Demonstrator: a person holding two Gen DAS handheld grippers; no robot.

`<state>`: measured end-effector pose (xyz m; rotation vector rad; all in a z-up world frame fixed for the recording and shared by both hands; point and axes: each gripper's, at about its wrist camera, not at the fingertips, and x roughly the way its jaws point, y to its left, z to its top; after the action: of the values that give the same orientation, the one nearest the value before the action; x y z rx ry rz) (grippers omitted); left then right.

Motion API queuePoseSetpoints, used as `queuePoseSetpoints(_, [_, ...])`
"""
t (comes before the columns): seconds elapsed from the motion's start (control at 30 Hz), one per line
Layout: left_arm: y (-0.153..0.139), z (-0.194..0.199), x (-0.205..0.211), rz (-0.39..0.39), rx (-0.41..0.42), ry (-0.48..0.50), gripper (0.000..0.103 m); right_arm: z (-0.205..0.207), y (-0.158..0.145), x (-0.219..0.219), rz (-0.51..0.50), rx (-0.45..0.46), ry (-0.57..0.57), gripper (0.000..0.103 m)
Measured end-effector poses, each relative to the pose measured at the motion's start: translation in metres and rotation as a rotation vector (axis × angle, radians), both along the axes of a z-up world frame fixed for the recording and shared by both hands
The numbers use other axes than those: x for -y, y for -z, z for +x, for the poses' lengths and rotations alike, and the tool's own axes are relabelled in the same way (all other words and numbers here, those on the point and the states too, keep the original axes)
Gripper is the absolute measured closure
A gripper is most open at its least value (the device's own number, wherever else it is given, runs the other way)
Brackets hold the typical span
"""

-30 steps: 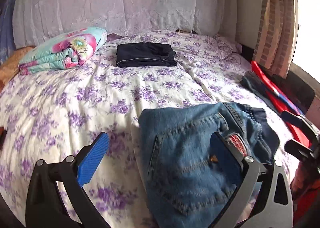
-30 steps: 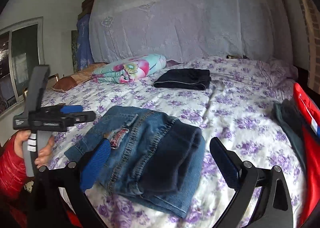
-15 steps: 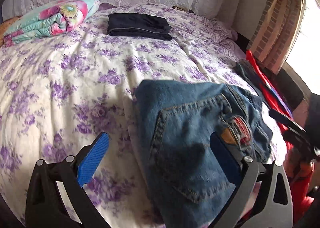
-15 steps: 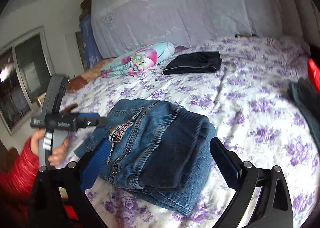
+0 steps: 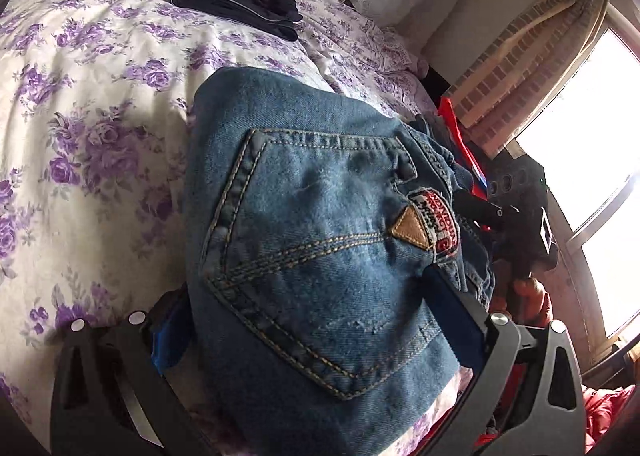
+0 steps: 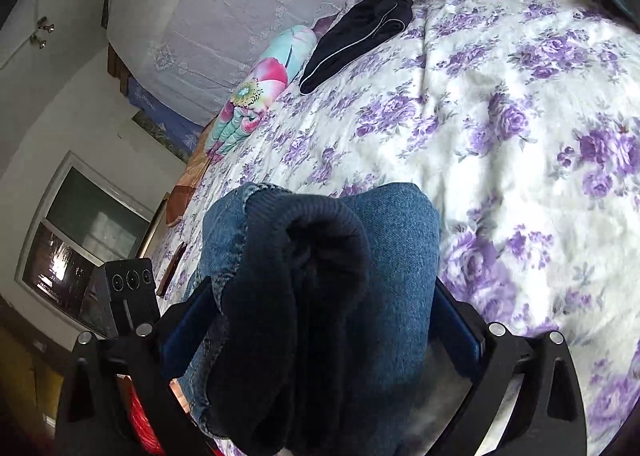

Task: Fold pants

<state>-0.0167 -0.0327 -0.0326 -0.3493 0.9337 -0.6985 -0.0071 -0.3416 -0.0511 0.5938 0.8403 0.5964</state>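
- Purple-flowered bedding covers the bed (image 5: 100, 103), with a pale lace-draped headboard (image 6: 224, 15) at the upper left of the right wrist view.
- Folded blue jeans (image 5: 320, 240) fill the centre of the left wrist view, back pocket and red patch facing up; they lie on the bed at its near edge.
- Left tool (image 5: 308, 324) has its two blue-padded fingers on either side of the jeans bundle, pressing against its flanks, so it is pinching the denim.
- Right tool (image 6: 320, 332) likewise has a pad on each side of the jeans (image 6: 320, 296), at the end where the dark ribbed waistband lining shows; it seems clamped on the cloth, though the pads are partly hidden.
- Black body of the right tool appears at the right middle of the left wrist view.
- Dark folded garment (image 5: 236, 5) lies well apart, at the upper centre.
- Bright floral folded blanket (image 6: 256, 91) lies just beside the dark garment.
- Brick-patterned curtain (image 5: 532, 67) and a bright window (image 5: 592, 127) sit at the right of the left wrist view.
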Motion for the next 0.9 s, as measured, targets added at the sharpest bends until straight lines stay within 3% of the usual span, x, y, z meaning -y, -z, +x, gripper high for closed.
queuePoseSetpoints(0.13, [-0.003, -0.011, 0.002, 0.016, 0.054, -0.023, 0.007, -0.018, -0.001, 0.004, -0.011, 0.089, 0.034, 0.032])
queuePoseSetpoints(0.23, [-0.01, -0.022, 0.006, 0.052, 0.099, -0.06, 0.014, -0.039, -0.011, -0.009, -0.111, 0.183, 0.076, 0.041])
queuePoseSetpoints(0.33, [-0.017, -0.03, 0.004, 0.048, 0.143, -0.096, 0.018, -0.059, -0.023, -0.02, -0.204, 0.274, 0.122, 0.043])
queuePoseSetpoints(0.43, [-0.02, -0.036, 0.002, 0.03, 0.175, -0.122, 0.021, -0.073, -0.027, -0.019, -0.203, 0.316, 0.16, 0.043])
queuePoseSetpoints(0.63, [-0.041, -0.058, 0.008, 0.066, 0.305, -0.145, 0.028, -0.094, -0.036, -0.017, -0.187, 0.373, 0.204, 0.044])
queuePoseSetpoints(0.77, [-0.057, -0.057, 0.01, 0.06, 0.35, -0.15, 0.028, -0.089, -0.058, -0.015, -0.204, 0.416, 0.203, 0.044])
queuePoseSetpoints(0.9, [-0.087, -0.032, 0.015, 0.064, 0.403, -0.144, 0.028, -0.06, -0.094, -0.011, -0.226, 0.467, 0.2, 0.044])
